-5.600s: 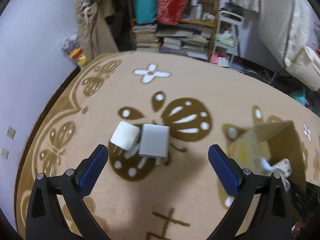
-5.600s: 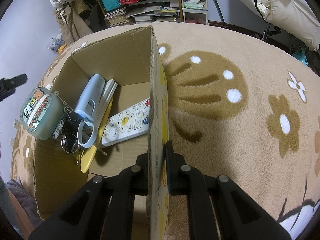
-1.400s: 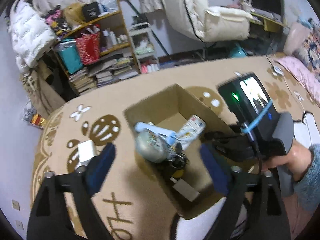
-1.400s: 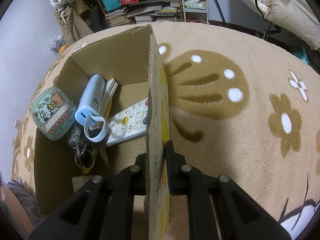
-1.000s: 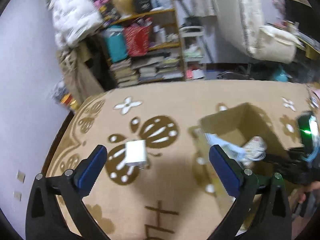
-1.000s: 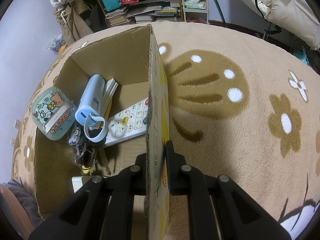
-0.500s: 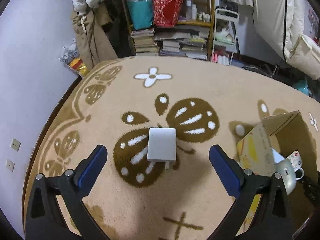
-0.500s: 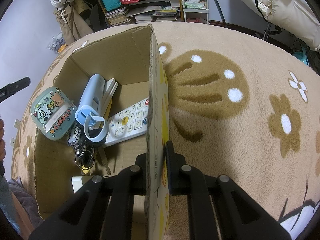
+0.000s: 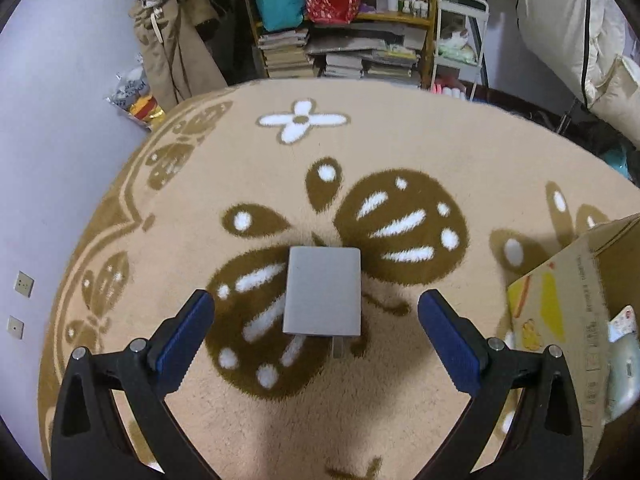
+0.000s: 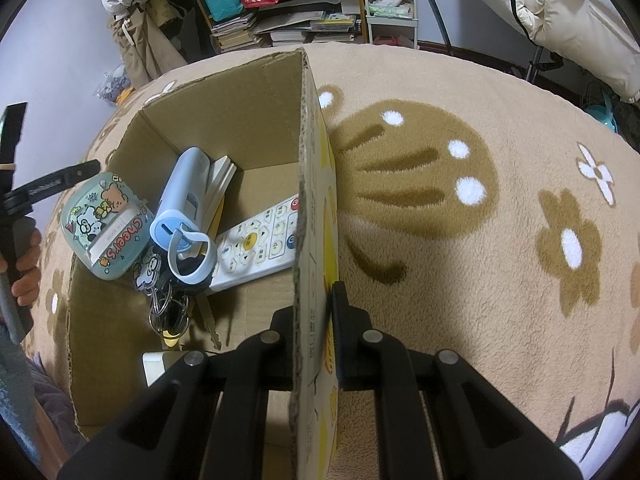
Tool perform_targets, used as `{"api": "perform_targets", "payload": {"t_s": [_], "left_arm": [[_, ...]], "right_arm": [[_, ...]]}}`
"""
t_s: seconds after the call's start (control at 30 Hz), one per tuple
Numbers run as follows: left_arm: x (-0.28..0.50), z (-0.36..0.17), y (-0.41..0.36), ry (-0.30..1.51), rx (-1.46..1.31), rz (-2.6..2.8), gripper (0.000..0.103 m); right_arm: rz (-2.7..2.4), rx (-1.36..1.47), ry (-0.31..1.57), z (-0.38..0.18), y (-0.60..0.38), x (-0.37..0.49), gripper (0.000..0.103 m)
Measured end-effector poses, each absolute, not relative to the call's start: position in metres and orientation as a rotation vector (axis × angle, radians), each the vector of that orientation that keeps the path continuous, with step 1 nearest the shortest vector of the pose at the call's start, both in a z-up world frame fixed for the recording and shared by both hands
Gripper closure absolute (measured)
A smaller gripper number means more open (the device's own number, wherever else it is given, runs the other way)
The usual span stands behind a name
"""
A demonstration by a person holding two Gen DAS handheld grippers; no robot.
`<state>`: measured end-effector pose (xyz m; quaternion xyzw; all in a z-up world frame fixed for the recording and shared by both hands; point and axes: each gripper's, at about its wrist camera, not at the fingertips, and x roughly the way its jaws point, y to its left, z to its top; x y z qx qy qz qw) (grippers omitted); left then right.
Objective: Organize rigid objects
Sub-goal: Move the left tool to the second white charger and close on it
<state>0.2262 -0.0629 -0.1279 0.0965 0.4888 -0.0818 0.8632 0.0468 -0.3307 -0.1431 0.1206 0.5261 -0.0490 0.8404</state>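
Observation:
A grey plug adapter (image 9: 323,291) lies flat on the patterned rug, its prongs pointing toward me. My left gripper (image 9: 316,316) hangs open just above it, blue pads wide on either side. The cardboard box (image 10: 224,120) stands to the right, and my right gripper (image 10: 318,308) is shut on its right wall. Inside the box lie a white remote (image 10: 260,240), a light blue bottle (image 10: 182,200), a cartoon-printed case (image 10: 106,224), a bunch of keys (image 10: 168,312) and a white adapter (image 10: 160,362). The box's corner (image 9: 568,300) shows at the right of the left wrist view.
A person's hand (image 10: 24,264) holds the other gripper's handle left of the box. A cluttered bookshelf (image 9: 352,28) and hanging coats (image 9: 172,40) stand beyond the rug's far edge. A purple wall (image 9: 36,160) borders the rug on the left.
My left gripper swung back from over the box to the rug and has come down closer to the grey adapter. The white adapter seen beside it earlier now lies in the box. My right gripper has not moved.

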Motion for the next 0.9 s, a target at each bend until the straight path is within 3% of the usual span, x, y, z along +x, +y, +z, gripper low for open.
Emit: {"api": "perform_targets", "payload": {"t_s": [0.3, 0.63, 0.73, 0.77, 0.8, 0.9], "left_arm": [[0.245, -0.169, -0.06, 1.099, 0.219, -0.11, 0.005], [0.254, -0.188, -0.051, 1.129, 0.186, -0.081, 0.017], [0.252, -0.186, -0.053, 1.12, 0.187, -0.092, 0.029], [0.25, -0.185, -0.054, 1.115, 0.188, -0.105, 0.045], [0.249, -0.184, -0.056, 1.119, 0.183, -0.122, 0.052], [0.245, -0.182, -0.059, 1.118, 0.192, -0.112, 0.052]], "right_arm": [[-0.102, 0.257, 1.113, -0.143, -0.332, 0.048, 0.091], [-0.102, 0.258, 1.113, -0.143, -0.332, 0.048, 0.091], [-0.102, 0.258, 1.113, -0.143, -0.332, 0.048, 0.092], [-0.102, 0.259, 1.113, -0.143, -0.332, 0.048, 0.092], [-0.102, 0.259, 1.113, -0.143, -0.333, 0.048, 0.092], [-0.102, 0.26, 1.113, -0.143, -0.334, 0.048, 0.092]]}}
